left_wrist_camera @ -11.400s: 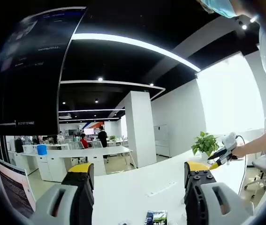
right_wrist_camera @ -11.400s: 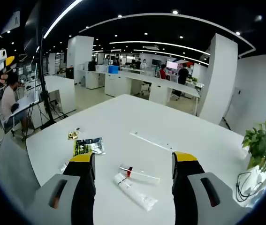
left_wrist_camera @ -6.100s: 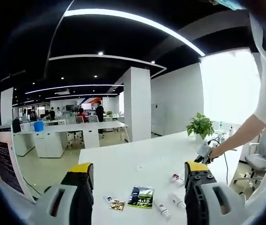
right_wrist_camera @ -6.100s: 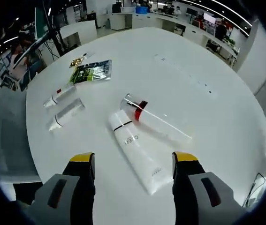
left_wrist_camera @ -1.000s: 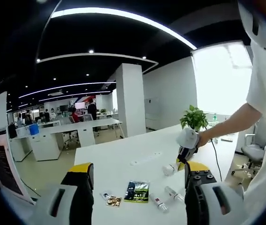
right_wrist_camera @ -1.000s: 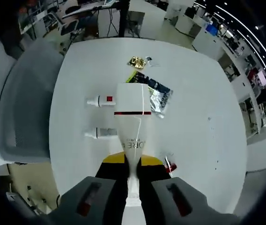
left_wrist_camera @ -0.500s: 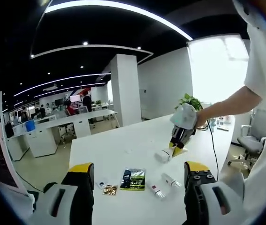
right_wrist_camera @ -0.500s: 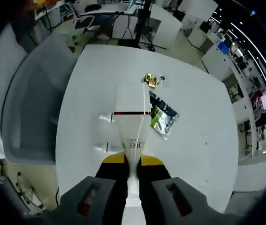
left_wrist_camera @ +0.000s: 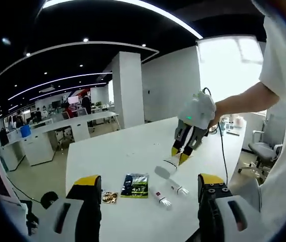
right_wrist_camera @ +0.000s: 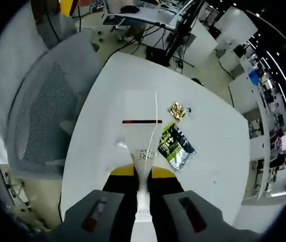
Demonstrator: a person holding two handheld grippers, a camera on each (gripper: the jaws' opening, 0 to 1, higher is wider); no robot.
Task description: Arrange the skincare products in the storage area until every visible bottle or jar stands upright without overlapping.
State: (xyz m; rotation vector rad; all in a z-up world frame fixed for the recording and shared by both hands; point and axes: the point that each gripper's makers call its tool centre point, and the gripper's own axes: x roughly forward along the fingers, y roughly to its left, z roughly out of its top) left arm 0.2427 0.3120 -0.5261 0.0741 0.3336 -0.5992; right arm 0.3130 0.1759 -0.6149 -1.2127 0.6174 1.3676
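Note:
My right gripper [right_wrist_camera: 141, 174] is shut on the flat tail of a large white tube [right_wrist_camera: 141, 132] with a red band, its capped end pointing down at the white table [right_wrist_camera: 95, 151]. In the left gripper view that same right gripper [left_wrist_camera: 179, 154] hangs above the table with the large white tube [left_wrist_camera: 165, 169] dangling from it. Two small white tubes [left_wrist_camera: 162, 198] [left_wrist_camera: 177, 188] lie flat on the table beneath. One small tube [right_wrist_camera: 121, 145] peeks out beside the held tube. My left gripper [left_wrist_camera: 149, 184] is open with nothing between its jaws, near the table's edge.
A green sachet [left_wrist_camera: 135, 184] [right_wrist_camera: 175, 146] and a gold packet [left_wrist_camera: 109, 196] [right_wrist_camera: 178, 111] lie on the table next to the small tubes. A grey mesh chair [right_wrist_camera: 42, 116] stands at the table's edge. A person's arm [left_wrist_camera: 243, 103] holds the right gripper.
The right gripper has risen higher over the table with the large white tube still in it. The left gripper's view has swung, and its jaws stay open.

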